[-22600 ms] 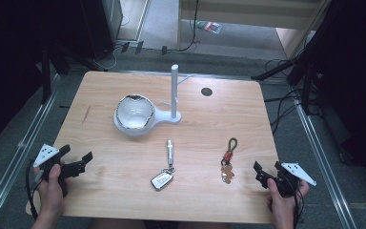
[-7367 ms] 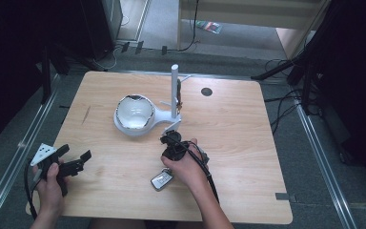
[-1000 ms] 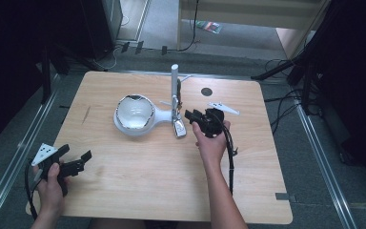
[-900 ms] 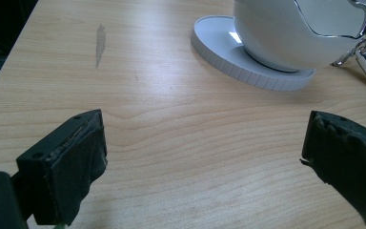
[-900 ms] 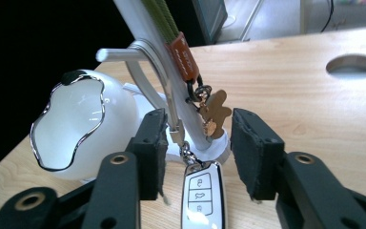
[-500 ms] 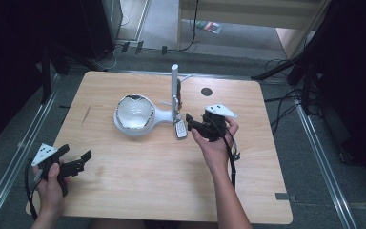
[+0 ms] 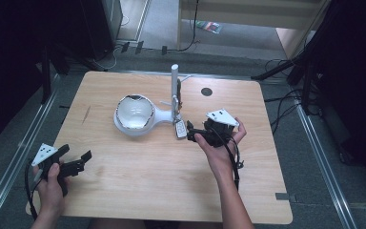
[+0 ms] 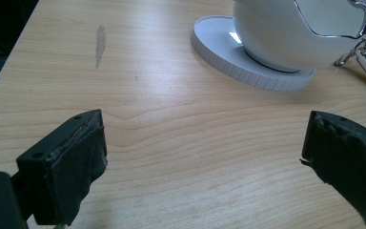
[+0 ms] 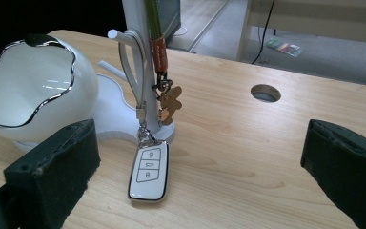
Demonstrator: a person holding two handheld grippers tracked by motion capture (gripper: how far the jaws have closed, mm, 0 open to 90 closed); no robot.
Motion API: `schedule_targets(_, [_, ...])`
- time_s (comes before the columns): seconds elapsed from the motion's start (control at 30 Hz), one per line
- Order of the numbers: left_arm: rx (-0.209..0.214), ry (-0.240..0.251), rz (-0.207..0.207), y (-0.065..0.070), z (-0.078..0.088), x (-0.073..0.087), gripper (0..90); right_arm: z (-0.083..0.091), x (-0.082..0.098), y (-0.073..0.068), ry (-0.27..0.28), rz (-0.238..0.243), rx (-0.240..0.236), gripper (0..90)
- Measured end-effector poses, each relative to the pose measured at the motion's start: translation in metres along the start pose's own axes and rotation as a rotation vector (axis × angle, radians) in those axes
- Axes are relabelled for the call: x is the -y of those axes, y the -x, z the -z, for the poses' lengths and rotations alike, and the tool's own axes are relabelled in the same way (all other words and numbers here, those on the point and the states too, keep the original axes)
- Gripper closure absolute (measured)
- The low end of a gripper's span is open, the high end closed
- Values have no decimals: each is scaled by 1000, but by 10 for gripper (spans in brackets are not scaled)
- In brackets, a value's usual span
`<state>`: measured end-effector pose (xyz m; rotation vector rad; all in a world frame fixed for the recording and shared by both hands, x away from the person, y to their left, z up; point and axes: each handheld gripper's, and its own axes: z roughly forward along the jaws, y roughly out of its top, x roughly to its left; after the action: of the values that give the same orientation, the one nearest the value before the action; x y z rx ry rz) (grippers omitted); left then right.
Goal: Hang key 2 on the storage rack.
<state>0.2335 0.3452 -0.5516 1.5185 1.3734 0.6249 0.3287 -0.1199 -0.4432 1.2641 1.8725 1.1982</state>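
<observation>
Gingerbread charm (image 9: 170, 101) beside fob (image 9: 147, 173): right tool view.

Your worktop (image 7: 138, 191) is light wood with rounded corners and a round cable hole (image 7: 207, 91) near its far edge. It stands on grey carpet (image 7: 314, 191) between metal floor rails (image 7: 321, 157). Cables (image 7: 286, 102) trail across the floor; dark surroundings flank both sides.

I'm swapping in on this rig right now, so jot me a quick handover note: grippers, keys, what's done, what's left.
Right gripper: jaws have just been opening, nothing between them, beside the stand.
Left gripper: open, idle at the table's near-left corner.
Car key fob: hung by its white strap, lower end resting on the table.
Brown keychain: also hanging on the stand.
Done: both hung.
Left: probably just draw the right hand back.
</observation>
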Motion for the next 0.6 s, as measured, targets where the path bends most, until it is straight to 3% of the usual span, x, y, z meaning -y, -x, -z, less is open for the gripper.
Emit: schedule_targets(0.6, [-3, 0, -4, 1, 0, 0, 17, 24, 25, 25, -11, -9, 49, 0])
